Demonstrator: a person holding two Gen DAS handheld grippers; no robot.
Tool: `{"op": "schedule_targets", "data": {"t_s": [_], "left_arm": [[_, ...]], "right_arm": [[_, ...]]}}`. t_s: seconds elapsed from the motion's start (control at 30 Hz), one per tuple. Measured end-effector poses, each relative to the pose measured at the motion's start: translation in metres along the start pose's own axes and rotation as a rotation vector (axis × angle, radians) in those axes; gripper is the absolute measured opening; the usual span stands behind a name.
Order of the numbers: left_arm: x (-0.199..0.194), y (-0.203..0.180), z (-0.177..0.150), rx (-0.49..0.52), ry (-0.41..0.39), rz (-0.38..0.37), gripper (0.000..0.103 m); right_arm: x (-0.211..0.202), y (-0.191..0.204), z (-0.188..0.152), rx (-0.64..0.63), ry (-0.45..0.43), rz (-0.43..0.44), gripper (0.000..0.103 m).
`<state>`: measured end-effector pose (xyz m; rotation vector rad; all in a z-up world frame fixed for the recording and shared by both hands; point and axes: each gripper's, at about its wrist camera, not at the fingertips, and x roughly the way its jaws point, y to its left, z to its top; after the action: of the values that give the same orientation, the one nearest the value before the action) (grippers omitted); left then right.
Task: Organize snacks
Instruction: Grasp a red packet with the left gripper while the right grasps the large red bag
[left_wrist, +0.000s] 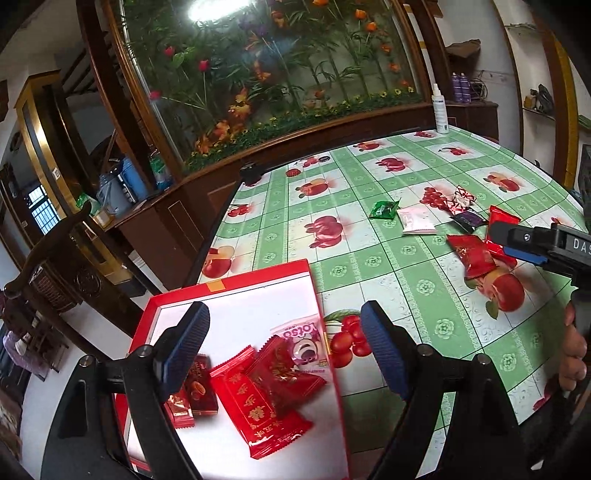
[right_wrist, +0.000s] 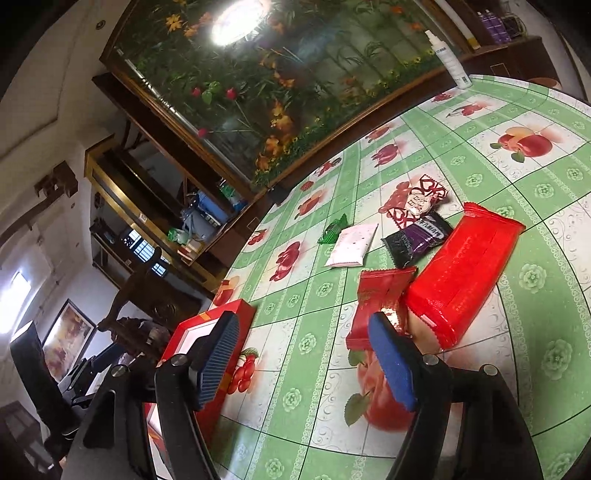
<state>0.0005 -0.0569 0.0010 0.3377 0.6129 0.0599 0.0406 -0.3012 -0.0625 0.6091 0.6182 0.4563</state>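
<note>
A red box (left_wrist: 255, 275) with a white inside stands at the table's near left corner; it also shows in the right wrist view (right_wrist: 207, 323). In it lie several red snack packets (left_wrist: 258, 402) and a pink Lotso packet (left_wrist: 304, 341). My left gripper (left_wrist: 284, 347) is open and empty above the box's right rim. My right gripper (right_wrist: 306, 362) is open and empty over the tablecloth, just short of a small dark red packet (right_wrist: 380, 302). It also shows in the left wrist view (left_wrist: 498, 240). Beyond it lie a large red packet (right_wrist: 461, 269), a black-purple packet (right_wrist: 417, 238), a white packet (right_wrist: 352, 245), a green packet (right_wrist: 334, 229) and a red-white packet (right_wrist: 417, 201).
The round table carries a green and white fruit-print cloth (left_wrist: 369, 229). A white spray bottle (left_wrist: 440, 110) stands at the far edge. A wooden cabinet with a flower display (left_wrist: 266, 85) stands behind the table, and a dark wooden chair (left_wrist: 48, 266) to the left.
</note>
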Motion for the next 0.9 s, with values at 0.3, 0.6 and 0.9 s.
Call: {"op": "schedule_targets", "data": {"t_s": [0.3,0.6,0.9], "left_arm": [[0.002,-0.003,0.0,0.008,0.013,-0.005,0.084],[0.029,0.004,0.007,-0.033,0.113,-0.062,0.084],[0.061,-0.06,0.049,-0.082,0.206,-0.205,0.084]], "right_arm": [[0.001,0.002,-0.002,-0.007,0.005,0.006,0.075],[-0.027,-0.016,0.007,0.02,-0.118,-0.114,0.075],[-0.08,-0.082,0.025,0.203,-0.242,-0.17,0.077]]}}
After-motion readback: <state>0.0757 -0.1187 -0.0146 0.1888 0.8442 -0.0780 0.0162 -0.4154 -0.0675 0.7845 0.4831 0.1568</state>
